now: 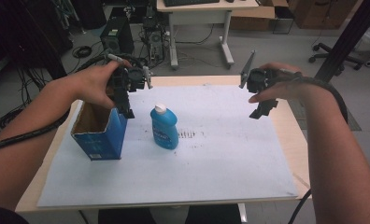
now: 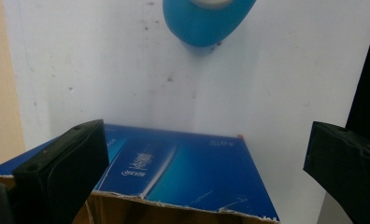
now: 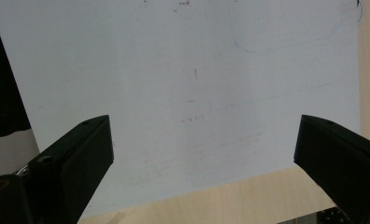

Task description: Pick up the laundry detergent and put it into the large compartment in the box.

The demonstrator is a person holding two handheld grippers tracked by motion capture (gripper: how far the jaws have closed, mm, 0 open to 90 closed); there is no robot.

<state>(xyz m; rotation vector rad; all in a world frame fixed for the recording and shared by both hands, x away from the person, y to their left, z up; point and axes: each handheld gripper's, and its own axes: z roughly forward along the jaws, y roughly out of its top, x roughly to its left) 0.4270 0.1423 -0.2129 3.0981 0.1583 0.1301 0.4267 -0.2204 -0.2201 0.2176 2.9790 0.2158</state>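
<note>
Left gripper (image 1: 125,112), fingers apart, hangs over blue box (image 1: 101,135) left of centre, likely steadying; right gripper (image 1: 262,109) spread, idle above white sheet (image 1: 220,158).

A large white paper sheet (image 1: 211,154) covered most of the light wooden tabletop (image 1: 295,135). Beyond the tabletop stood a pale desk (image 1: 197,11) on metal legs, a black computer tower (image 1: 117,35) on the grey floor, tangled black cables (image 1: 82,50) and a black office-chair base (image 1: 335,51).
</note>
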